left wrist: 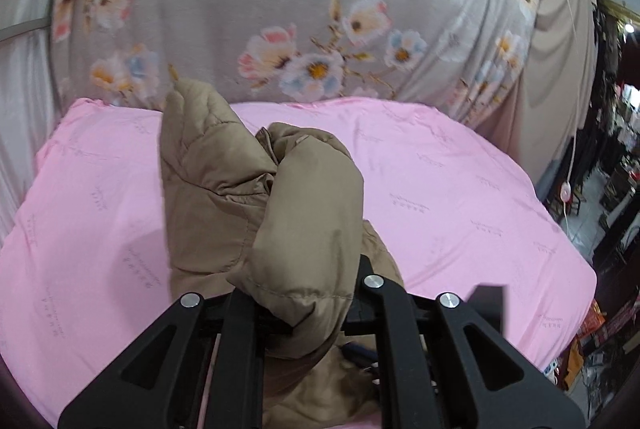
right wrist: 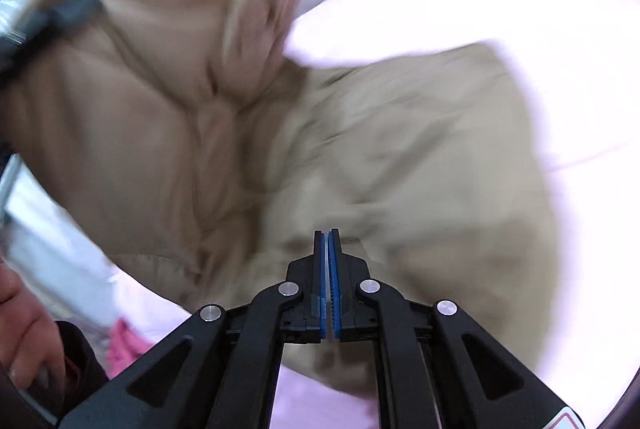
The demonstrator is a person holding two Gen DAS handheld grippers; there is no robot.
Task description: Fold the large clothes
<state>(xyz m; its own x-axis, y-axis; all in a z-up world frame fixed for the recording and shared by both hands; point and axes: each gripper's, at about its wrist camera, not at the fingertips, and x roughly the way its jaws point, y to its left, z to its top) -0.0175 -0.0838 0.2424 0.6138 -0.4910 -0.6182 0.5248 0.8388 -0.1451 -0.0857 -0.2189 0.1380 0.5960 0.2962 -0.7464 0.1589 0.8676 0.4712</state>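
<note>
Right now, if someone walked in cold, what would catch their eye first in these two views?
A puffy tan quilted jacket bunched up in the middle of the pink sheet, one fold of it clamped in the left claw. Behind the bed hangs a grey cloth with big pastel flowers. In the blurred right view, the right claw is pressed shut, blue pads together, over the jacket.

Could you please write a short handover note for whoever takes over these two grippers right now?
Left gripper: shut on a puffy fold of the tan padded jacket, lifted off the pink sheet.
Right gripper: blue pads together; whether they pinch fabric cannot be told, the view is blurred.
Jacket: bunched near the front edge of the bed, partly raised, not flat.
Done: jacket picked up.
Left: spread it out on the sheet, fold sleeves in, fold the body.
</note>
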